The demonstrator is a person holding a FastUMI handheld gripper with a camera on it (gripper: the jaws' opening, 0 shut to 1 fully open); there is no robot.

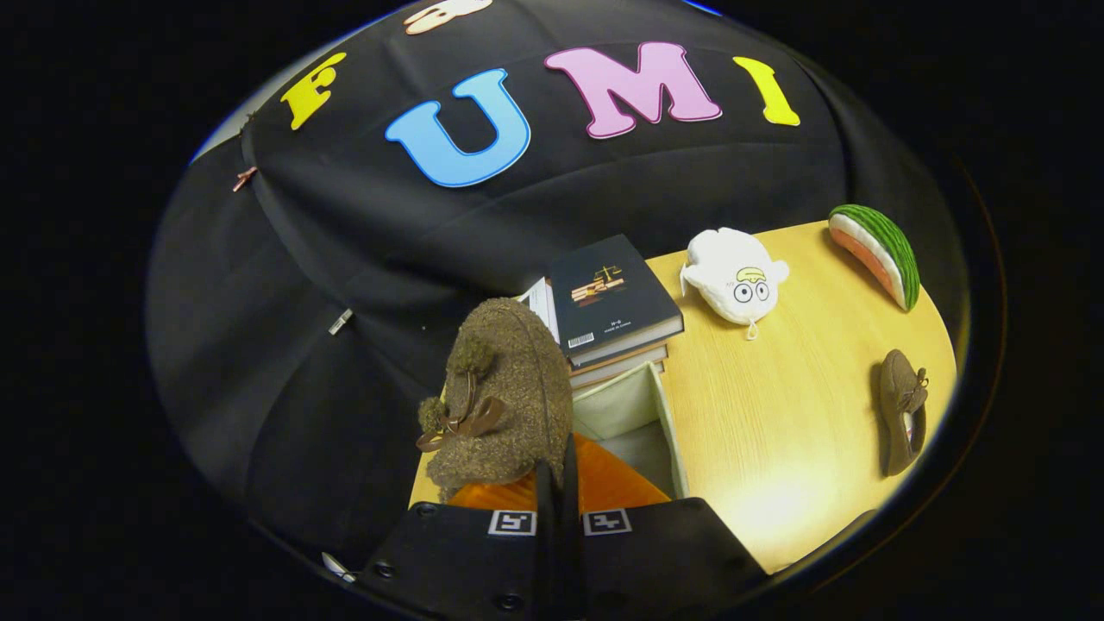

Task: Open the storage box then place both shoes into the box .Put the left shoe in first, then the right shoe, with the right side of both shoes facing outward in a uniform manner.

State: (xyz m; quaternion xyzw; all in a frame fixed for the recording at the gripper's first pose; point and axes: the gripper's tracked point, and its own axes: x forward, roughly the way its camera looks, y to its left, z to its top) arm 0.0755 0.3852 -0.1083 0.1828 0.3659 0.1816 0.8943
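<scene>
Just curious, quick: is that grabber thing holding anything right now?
Gripper: fingers closed on the fuzzy brown shoe, held over the open storage box.

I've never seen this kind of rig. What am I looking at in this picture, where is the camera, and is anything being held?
No robot arm here: a person carries hand-held tongs, and a fisheye camera on them looks forward along their two fingers. The fingers are nearly closed, pinching a fuzzy brown shoe above the open storage box. On the wooden table lie the second brown shoe, a stack of books, a white plush toy and a watermelon-slice toy. The orange surface just ahead of the fingers is unclear.
</scene>
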